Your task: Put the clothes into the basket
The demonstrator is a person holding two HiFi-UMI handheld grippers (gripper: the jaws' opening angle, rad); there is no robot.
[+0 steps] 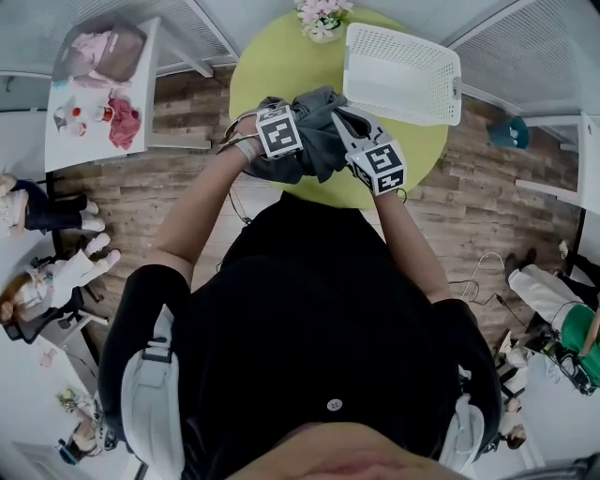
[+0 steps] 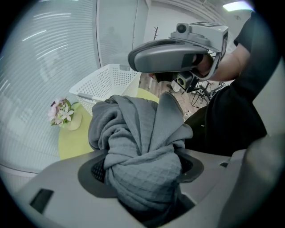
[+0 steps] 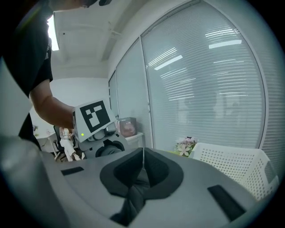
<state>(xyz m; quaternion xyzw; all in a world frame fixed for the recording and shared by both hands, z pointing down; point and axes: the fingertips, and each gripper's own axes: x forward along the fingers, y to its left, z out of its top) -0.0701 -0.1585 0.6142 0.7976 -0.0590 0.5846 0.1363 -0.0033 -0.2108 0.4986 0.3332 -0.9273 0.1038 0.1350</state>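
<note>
A grey garment [image 1: 314, 131] is bunched up above the near side of the round green table [image 1: 281, 66], held between both grippers. My left gripper [image 1: 292, 141] is shut on a thick wad of it; in the left gripper view the garment [image 2: 138, 142] fills the space between the jaws. My right gripper [image 1: 345, 127] grips the garment's right side, and its jaws [image 3: 142, 160] meet at the tips with a thin fold of grey cloth [image 3: 133, 198] pinched low between them. The white perforated basket [image 1: 403, 70] stands on the table's far right, close behind the garment.
A small vase of flowers [image 1: 321, 19] sits at the table's far edge, left of the basket. A white side table [image 1: 98, 84] with pink items stands at the left. Wooden floor surrounds the table, and seated people are at both edges of the head view.
</note>
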